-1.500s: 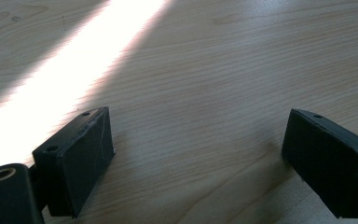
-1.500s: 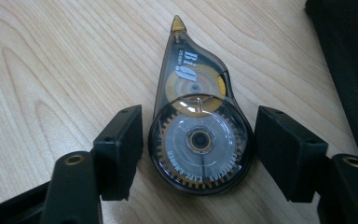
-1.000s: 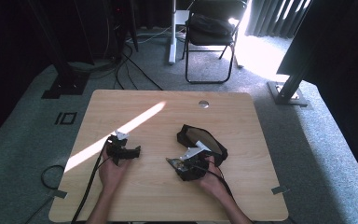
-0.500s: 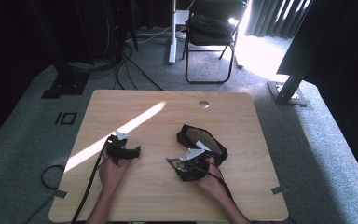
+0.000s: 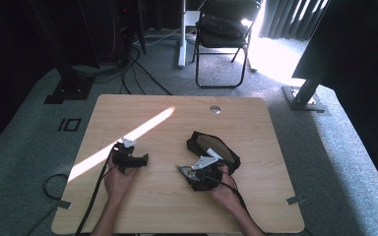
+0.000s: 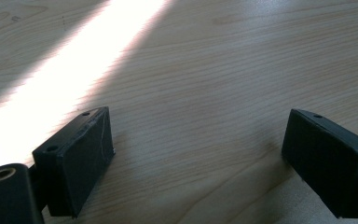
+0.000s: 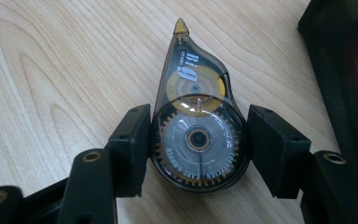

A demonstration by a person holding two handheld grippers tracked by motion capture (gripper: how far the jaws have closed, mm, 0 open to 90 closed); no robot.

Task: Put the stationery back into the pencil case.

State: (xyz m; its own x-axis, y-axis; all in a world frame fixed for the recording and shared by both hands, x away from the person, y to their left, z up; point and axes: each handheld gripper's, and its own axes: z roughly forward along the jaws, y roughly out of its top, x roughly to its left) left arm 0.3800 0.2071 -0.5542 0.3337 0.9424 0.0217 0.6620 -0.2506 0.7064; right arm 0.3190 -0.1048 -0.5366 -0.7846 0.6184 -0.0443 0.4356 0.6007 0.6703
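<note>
- The correction tape dispenser (image 7: 196, 121) lies where it lay half a second and a second ago, flat on the counter (image 5: 167, 201) between the jaws of the right gripper (image 7: 196, 149); neither gripper has shifted in the high view over that time.
- It is a smoky see-through teardrop shell, its pointed yellowish tip aimed away from the gripper, with a toothed wheel at the wide end and an amber spool nearer the tip, beside printed lettering.
- Its wide round end sits between the two black jaws: the left jaw looks to be touching the shell, while the right jaw stands just beside it, though I cannot tell for sure whether a sliver of gap remains there.
- In the high view the right gripper (image 5: 193, 173) rests right of the counter's middle, nearer the front edge than the back, held by the person's right hand (image 5: 224, 189).
- Just beyond it, toward the right edge, lies a black mesh pouch (image 5: 211, 147), its dark netting also at the right border of the right gripper view (image 7: 345, 84).
- The left gripper (image 5: 133, 160) rests on the counter left of the middle, jaws spread wide with bare wood between them (image 6: 196, 154).
- A bright band of sunlight (image 5: 128, 140) runs slantwise across the counter from its left edge toward the back, passing beside the left gripper.
</note>
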